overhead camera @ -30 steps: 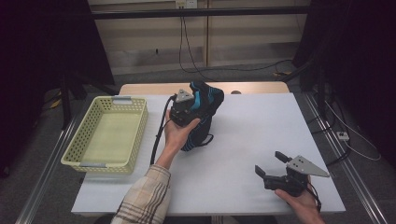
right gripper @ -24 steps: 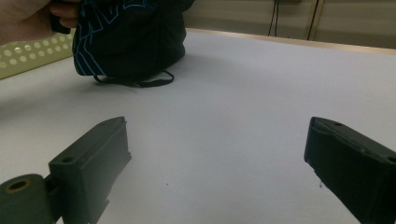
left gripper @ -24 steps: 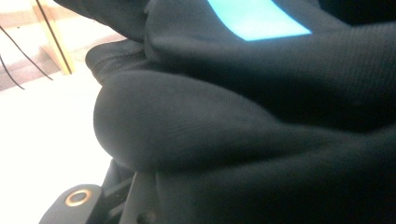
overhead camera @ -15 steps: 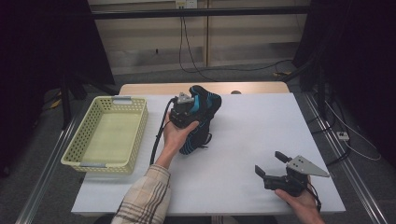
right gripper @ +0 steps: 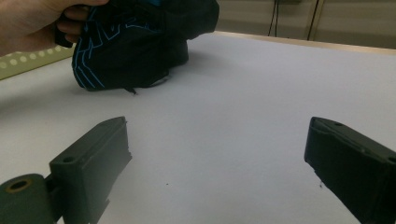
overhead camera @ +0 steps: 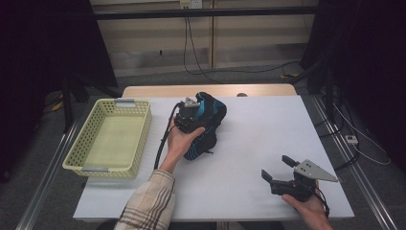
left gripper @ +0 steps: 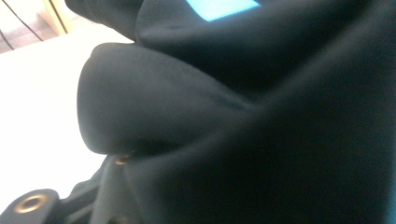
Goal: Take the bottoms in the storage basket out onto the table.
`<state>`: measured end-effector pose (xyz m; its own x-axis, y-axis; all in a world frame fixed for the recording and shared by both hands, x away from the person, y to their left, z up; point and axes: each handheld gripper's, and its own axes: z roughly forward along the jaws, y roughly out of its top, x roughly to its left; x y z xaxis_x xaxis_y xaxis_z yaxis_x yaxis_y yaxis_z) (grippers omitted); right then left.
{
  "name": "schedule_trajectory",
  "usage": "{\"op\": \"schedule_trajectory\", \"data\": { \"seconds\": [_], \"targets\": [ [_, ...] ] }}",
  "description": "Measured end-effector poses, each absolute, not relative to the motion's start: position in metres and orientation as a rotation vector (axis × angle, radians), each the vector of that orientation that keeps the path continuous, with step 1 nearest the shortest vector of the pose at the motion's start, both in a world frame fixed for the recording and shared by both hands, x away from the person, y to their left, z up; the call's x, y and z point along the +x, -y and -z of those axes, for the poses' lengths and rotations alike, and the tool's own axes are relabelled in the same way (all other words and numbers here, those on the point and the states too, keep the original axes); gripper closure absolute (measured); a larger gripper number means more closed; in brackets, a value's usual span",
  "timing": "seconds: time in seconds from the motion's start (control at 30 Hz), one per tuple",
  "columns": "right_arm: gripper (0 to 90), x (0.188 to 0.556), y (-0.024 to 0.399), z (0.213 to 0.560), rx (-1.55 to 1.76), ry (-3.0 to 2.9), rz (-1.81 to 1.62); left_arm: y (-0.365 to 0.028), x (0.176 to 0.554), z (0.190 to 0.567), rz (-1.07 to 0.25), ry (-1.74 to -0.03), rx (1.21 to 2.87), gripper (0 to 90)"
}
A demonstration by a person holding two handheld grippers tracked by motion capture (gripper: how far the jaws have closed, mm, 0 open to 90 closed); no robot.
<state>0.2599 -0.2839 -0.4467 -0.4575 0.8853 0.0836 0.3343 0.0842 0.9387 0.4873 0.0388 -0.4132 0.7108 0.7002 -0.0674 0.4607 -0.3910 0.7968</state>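
Black-and-blue shoe (overhead camera: 207, 125) now lower, left gripper (overhead camera: 190, 115) jaws just opening around it.

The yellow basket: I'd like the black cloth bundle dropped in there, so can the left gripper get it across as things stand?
Probably yes. The left gripper is at the black cloth bundle, its jaws just opening, and the yellow basket lies open-topped beside it with bare table between.

black-and-blue garment (overhead camera: 206, 125), bunched, mid-table

Between the left jaws, a black garment (overhead camera: 205, 125) patterned with bright blue lines; beyond it, a pale yellow-green basket (overhead camera: 111, 139) (perforated), white table (overhead camera: 249, 143).
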Motion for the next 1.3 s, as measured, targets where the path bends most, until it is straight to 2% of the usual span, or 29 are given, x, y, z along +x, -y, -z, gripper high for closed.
{"op": "schedule_trajectory", "data": {
  "seconds": [0.43,0.73,0.87,1.1,1.23,1.3],
  "targets": [
    [6.5,0.26,0.284,0.447,1.199,-1.845,-1.373,-0.034,0.495,0.427,-0.332,-0.899,2.077,42.0],
    [6.5,0.26,0.284,0.447,1.202,-1.845,-1.374,-0.028,0.501,0.438,-0.317,-0.898,2.108,29.6],
    [6.6,0.26,0.283,0.447,1.201,-1.847,-1.373,-0.021,0.502,0.443,-0.317,-0.901,2.162,19.1],
    [6.5,0.26,0.284,0.447,1.201,-1.846,-1.376,-0.022,0.502,0.442,-0.294,-0.892,2.15,11.5],
    [6.5,0.26,0.283,0.447,1.201,-1.847,-1.376,-0.026,0.5,0.442,-0.246,-0.901,2.128,10.3],
    [6.5,0.26,0.283,0.447,1.202,-1.847,-1.376,-0.026,0.498,0.443,-0.263,-0.893,2.129,9.2]
  ]
}}
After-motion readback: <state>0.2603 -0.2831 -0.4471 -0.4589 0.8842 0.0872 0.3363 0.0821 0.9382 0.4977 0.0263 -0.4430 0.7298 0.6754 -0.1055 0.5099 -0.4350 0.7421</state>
